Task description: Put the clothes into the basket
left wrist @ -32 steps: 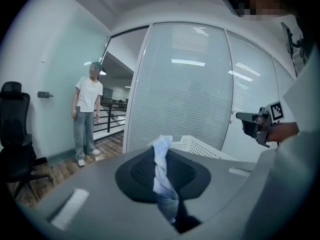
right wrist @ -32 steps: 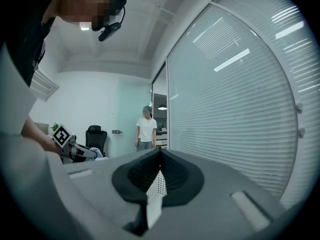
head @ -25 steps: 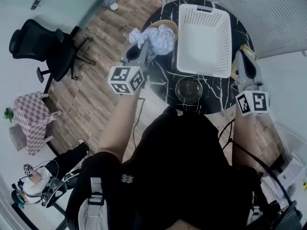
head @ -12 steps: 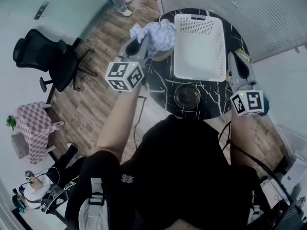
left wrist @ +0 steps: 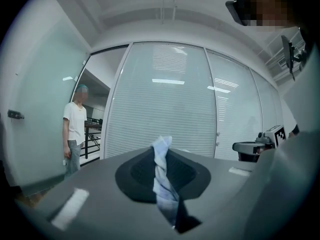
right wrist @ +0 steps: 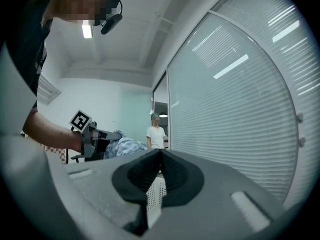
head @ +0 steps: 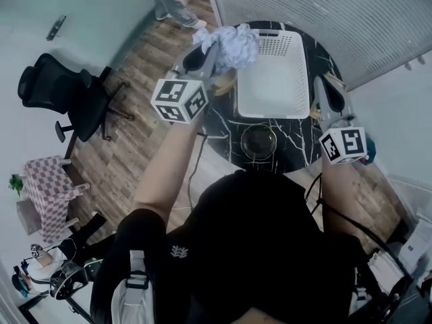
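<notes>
Left gripper (head: 208, 58) clamped on pale-blue clothes (head: 231, 46), bundle at its tip beside white basket (head: 270, 111) (right gripper (head: 324, 90) closed, empty).

Pale blue and white are seen in the clothes (head: 233, 46). The basket (head: 273, 86) is white and perforated; the table (head: 226, 123) is black, veined in white. Black squares on white are borne by the left gripper (head: 206, 61) and the right gripper (head: 321, 86). At the left, a black chair (head: 57, 90) and a pink-checked cloth (head: 47, 184) are shown on a brown wood floor (head: 135, 133).

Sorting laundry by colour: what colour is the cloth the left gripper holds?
The cloth is pale blue-white; head view shows it best.
</notes>
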Demonstrator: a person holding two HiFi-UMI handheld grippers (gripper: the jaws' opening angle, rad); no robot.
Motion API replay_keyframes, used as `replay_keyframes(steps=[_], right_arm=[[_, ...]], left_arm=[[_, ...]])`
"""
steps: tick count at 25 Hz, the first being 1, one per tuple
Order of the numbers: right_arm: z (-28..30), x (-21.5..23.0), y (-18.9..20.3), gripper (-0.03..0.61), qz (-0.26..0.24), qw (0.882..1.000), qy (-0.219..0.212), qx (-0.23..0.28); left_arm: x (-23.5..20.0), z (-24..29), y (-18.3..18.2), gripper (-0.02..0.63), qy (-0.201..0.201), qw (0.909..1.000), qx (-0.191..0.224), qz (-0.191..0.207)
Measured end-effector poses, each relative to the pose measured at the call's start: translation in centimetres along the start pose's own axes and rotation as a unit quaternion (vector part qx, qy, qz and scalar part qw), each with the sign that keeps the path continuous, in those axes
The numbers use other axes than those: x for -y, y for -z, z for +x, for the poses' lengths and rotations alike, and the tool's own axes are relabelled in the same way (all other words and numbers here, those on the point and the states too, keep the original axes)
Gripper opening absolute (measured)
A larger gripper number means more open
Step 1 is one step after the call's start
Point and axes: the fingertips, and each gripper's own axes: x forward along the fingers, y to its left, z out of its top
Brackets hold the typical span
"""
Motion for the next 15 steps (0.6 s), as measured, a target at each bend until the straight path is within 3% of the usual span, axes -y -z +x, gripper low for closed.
replay_keyframes(steps=[15], right_arm=[[-2.4, 2.3, -1.0, 0.002, -0.002, 1.000, 0.024, 0.009]], left_arm=[[6.2, 5.5, -4.3, 0.034, 0.066, 0.9973, 0.028, 0.019]])
